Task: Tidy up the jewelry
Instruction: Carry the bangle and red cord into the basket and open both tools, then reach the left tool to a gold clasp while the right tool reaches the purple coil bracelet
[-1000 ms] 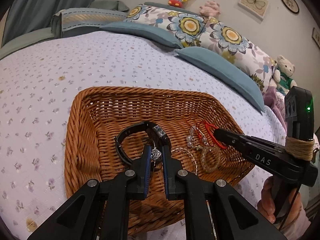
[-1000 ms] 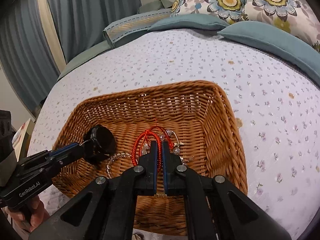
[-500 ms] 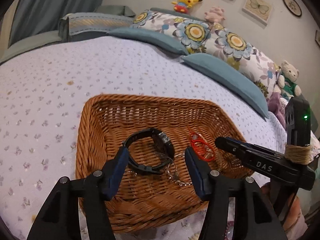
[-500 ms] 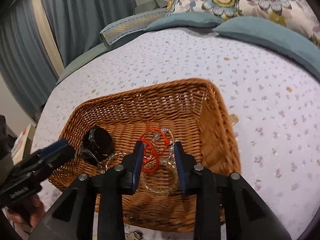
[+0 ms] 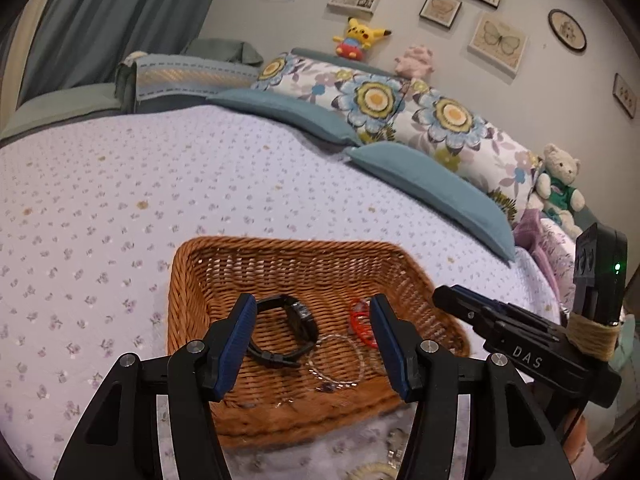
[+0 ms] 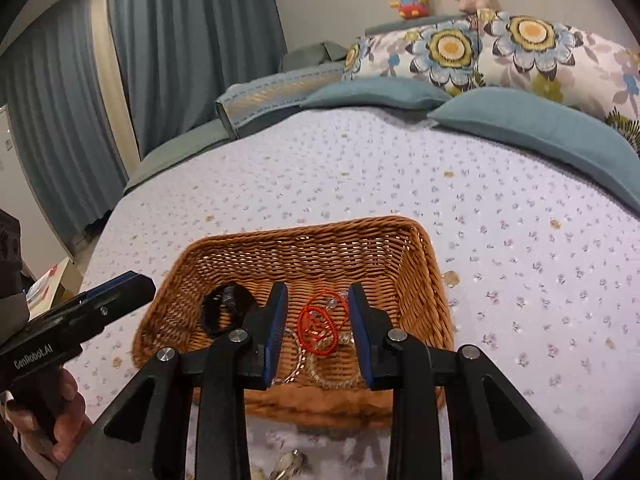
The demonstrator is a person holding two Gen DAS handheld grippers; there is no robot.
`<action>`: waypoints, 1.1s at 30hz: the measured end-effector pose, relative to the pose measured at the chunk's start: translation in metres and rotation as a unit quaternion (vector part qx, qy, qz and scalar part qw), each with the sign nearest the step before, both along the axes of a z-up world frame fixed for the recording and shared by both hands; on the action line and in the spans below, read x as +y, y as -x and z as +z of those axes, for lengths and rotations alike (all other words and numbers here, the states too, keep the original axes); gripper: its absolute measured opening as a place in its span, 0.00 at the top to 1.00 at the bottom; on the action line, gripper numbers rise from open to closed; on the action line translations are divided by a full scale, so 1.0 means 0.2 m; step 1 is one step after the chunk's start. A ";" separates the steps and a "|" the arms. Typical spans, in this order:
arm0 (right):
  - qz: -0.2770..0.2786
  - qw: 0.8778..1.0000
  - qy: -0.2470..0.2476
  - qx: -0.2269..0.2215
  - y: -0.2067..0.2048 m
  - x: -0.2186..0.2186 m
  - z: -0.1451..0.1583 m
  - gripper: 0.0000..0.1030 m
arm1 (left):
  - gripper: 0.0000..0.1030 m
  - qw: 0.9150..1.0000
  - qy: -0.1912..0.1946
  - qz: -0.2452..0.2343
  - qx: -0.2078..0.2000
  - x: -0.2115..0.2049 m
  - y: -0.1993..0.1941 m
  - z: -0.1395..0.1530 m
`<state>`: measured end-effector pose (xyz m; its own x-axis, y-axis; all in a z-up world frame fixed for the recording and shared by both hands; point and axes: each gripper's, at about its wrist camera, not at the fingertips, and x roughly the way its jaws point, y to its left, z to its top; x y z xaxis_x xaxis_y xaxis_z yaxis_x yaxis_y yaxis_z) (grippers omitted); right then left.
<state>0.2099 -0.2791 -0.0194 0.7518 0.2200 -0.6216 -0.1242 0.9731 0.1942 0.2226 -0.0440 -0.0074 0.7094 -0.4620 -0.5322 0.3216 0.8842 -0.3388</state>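
Left gripper (image 5: 312,344) had its jaws spread wide with nothing between them, held over the near side of the wicker basket (image 5: 192,280). Right gripper (image 6: 318,328) was also wide apart and empty, above the same basket (image 6: 424,280). All the jewelry sat on the basket floor, the basket resting on the floral bedspread (image 5: 120,200). Left view showed the black watch (image 5: 288,332) clearly as a strap loop, left of centre, with a clear bead bracelet (image 5: 336,358) just beside it and the red cord bracelet (image 5: 362,322) partly hidden behind the right finger. In the right view the watch (image 6: 226,308) was only a dark blob, but the red cord bracelet (image 6: 320,324) showed in full between the fingers, lying over clear beaded bracelets (image 6: 332,368). Only the left view showed the teddy bear (image 5: 560,184) and the butterfly picture (image 5: 498,42); only the right view showed the blue curtains (image 6: 180,40). Small loose pieces lay on the bedspread in front of the basket, too blurred to identify.
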 end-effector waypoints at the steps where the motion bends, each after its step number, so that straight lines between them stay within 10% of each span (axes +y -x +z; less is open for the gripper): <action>1: 0.001 1.000 0.002 -0.002 0.04 0.00 0.02 0.68 | 0.42 1.000 0.006 -0.002 -0.004 0.01 0.04 0.02; 16: -0.003 0.999 0.004 0.044 0.62 -0.07 -0.07 0.68 | 0.42 0.999 0.020 0.027 0.004 0.13 0.64 0.01; 33: 0.000 0.994 -0.003 0.112 0.64 -0.09 -0.31 0.68 | 0.42 0.995 -0.017 0.008 0.097 0.02 0.58 -0.34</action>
<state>0.0812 -0.2965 -0.0818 0.5950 0.2242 -0.7718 -0.0777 0.9719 0.2224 0.1072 -0.0391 -0.0746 0.5993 -0.4314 -0.6743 0.2394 0.9004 -0.3633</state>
